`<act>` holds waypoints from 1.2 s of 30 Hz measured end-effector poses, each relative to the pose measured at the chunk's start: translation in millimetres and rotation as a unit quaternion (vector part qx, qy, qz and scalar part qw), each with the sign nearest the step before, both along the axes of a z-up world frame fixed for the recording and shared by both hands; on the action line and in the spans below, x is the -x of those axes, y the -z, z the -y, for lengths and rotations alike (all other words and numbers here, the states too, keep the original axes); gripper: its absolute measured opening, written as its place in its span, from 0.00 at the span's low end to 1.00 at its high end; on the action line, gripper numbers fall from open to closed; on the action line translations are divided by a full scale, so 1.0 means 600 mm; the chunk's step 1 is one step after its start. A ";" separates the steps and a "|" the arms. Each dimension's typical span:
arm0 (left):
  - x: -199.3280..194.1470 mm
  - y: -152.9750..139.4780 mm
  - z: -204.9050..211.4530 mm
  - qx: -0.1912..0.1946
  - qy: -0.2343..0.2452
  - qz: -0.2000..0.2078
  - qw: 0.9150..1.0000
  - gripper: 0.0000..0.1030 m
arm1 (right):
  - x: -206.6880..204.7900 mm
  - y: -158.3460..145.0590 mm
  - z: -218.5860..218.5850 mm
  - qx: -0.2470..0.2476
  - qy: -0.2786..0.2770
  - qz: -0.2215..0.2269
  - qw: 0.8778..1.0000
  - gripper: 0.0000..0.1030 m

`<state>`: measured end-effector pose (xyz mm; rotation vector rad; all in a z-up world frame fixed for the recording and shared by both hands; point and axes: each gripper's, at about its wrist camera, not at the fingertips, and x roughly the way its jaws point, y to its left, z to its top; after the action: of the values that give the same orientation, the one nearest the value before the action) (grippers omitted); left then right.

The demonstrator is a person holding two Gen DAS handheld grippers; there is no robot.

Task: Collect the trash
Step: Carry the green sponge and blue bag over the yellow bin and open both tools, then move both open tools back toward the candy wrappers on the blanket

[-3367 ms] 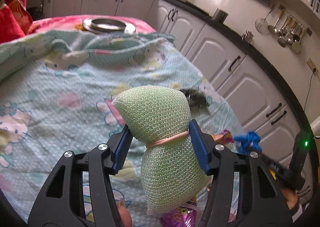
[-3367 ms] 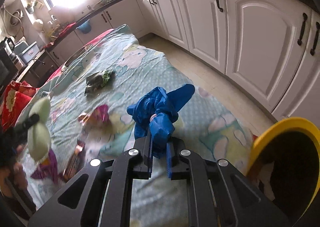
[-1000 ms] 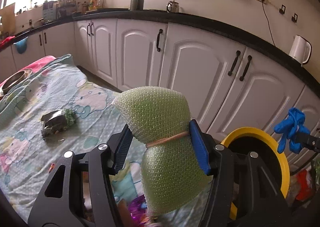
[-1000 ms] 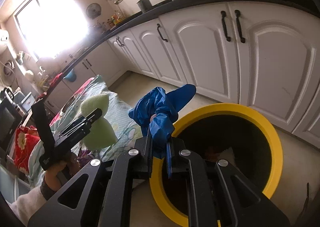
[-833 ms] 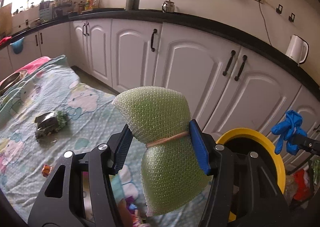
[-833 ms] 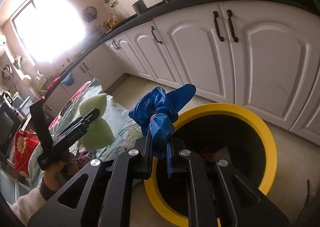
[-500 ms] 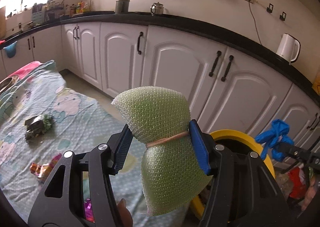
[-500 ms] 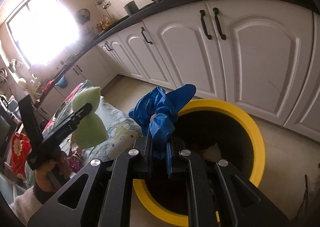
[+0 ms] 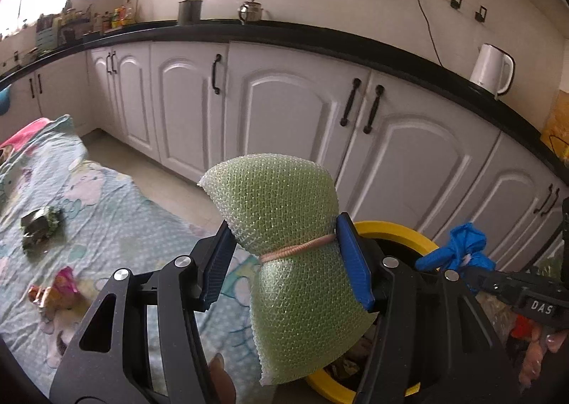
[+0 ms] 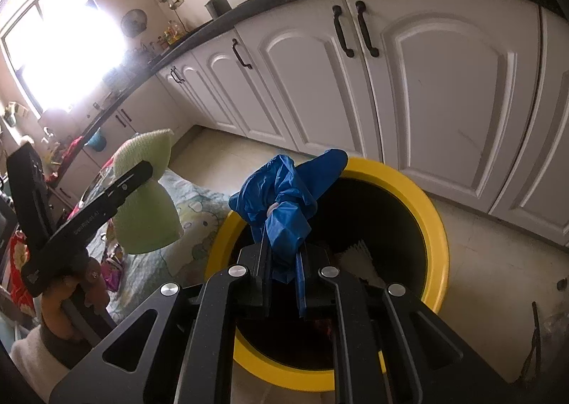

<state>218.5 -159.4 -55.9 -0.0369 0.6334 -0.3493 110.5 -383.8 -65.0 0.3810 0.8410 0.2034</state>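
My left gripper [image 9: 284, 258] is clamped on a green mesh scrubber [image 9: 284, 247], jaws abt half apart, blue pads pressing its waist on both sides. Scrubber is soft, knobbly netting, hourglass shape, pinched in the middle by a pinkish rubber band [image 9: 298, 247]; wide fan top, fatter bottom hanging below the pads. Gripper tilts down, out over the edge of the cloth [image 9: 106, 226] near the bin [image 9: 394, 229]. From the right wrist view the scrubber sits left of the bin, not over the opening.

My right gripper [image 10: 282, 261] is closed tight on a blue plastic glove [image 10: 284, 197], thin, shiny, crumpled into a knot w/ one loose flap sticking up to the right. Gripper points down at an angle, glove hanging over the near-left part of the bin's mouth.

Bin is round, thick smooth yellow rim [image 10: 434, 226], dark inside, some pale crumpled paper [image 10: 359, 258] in it. It stands on a pale tiled floor beside white panelled cupboards [image 10: 444, 84] w/ dark handles, black worktop above.

Cloth is pale teal, dotted, cartoon print, a bit rumpled. On it, well apart from the bin: a dark wrapper [image 9: 39, 226] and a pink-orange wrapper [image 9: 57, 288], both crinkled
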 end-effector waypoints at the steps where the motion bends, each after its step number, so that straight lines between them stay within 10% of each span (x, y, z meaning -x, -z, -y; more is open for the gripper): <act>1: 0.000 0.001 0.005 -0.001 0.004 -0.001 1.000 0.47 | 0.000 0.002 0.000 0.001 -0.002 -0.003 1.000 0.10; 24: 0.004 0.062 0.121 -0.039 0.086 -0.042 0.995 0.52 | 0.028 0.077 0.023 0.027 0.004 -0.071 0.997 0.14; 36: 0.006 0.049 0.090 -0.016 0.081 -0.061 0.995 0.86 | 0.034 0.053 0.053 0.026 0.055 -0.050 0.997 0.49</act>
<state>215.2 -213.6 -85.2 0.0238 0.7641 -0.4972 90.3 -415.3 -96.9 0.3896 0.9198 0.0593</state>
